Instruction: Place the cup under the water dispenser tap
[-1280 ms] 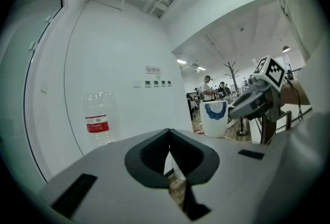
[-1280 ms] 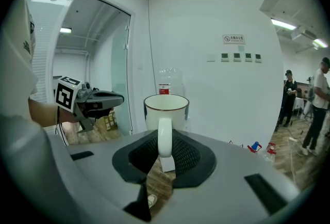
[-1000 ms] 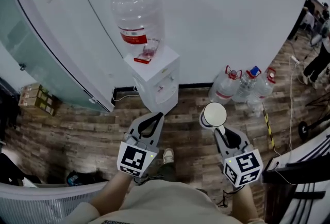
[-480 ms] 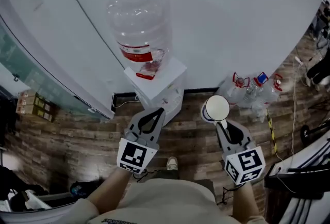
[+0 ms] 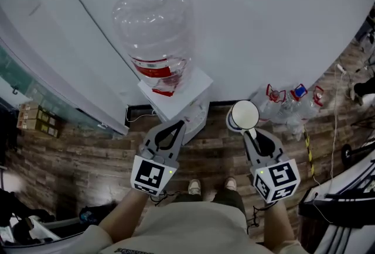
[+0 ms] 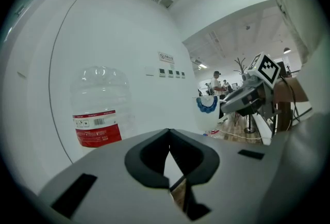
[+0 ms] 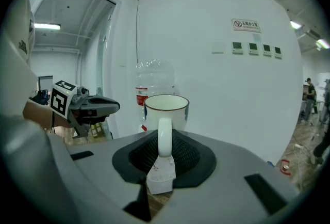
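A white water dispenser [image 5: 183,100] stands against the wall with a big clear bottle [image 5: 153,27] on top; its taps are too small to make out. My right gripper [image 5: 249,133] is shut on the handle of a white cup [image 5: 244,115], held upright in the air to the right of the dispenser. In the right gripper view the cup [image 7: 166,108] stands just past the jaws, with the bottle [image 7: 153,79] behind it. My left gripper [image 5: 169,133] hangs in front of the dispenser, jaws shut on nothing. In the left gripper view the bottle [image 6: 100,109] is at left and the cup [image 6: 208,107] at right.
Several spare water bottles [image 5: 288,103] stand on the wood floor against the wall, right of the dispenser. Cardboard boxes [image 5: 32,118] sit by a glass partition at the left. Cables and dark furniture [image 5: 345,188] are at the right. The person's feet [image 5: 196,187] are below the grippers.
Both grippers have come closer to the dispenser, which now looks larger and nearer. The cup stays in the right gripper. The left jaws have not changed.
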The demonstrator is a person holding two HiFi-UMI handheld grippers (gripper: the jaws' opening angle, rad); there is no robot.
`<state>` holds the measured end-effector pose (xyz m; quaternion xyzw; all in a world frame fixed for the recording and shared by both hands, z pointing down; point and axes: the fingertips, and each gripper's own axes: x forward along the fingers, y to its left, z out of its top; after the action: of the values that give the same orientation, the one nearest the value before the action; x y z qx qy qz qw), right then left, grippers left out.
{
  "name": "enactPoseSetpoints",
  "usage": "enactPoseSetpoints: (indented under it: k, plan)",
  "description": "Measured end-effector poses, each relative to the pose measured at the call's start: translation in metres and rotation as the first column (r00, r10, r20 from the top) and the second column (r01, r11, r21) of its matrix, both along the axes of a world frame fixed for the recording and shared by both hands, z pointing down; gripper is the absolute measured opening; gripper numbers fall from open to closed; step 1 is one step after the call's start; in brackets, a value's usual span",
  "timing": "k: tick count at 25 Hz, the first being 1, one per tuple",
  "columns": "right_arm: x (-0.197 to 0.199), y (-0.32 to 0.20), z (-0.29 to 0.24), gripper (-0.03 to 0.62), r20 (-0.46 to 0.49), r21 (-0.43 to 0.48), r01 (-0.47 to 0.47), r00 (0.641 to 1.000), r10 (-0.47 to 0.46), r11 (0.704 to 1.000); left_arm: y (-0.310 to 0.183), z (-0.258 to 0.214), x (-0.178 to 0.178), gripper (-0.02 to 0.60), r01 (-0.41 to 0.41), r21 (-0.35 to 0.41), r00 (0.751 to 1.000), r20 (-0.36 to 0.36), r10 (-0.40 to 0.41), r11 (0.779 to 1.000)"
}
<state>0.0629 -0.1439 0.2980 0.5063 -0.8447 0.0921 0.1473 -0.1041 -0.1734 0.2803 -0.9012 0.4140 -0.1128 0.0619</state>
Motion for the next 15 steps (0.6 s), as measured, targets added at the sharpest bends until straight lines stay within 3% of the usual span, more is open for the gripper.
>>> enactPoseSetpoints:
  k: [6,15]
  plan:
    - [0.015,-0.034,0.013,0.066,0.010,-0.016,0.062,0.998,-0.062,0.998,-0.022,0.003,0.014,0.006,0.078,-0.009,0.996,-0.043,-0.078,0.997]
    - [0.038,-0.090,0.045,0.066,-0.006,-0.051,0.214,0.977,-0.215,0.975,-0.056,0.025,0.031,0.006,0.245,-0.018,0.969,-0.023,-0.245,0.969]
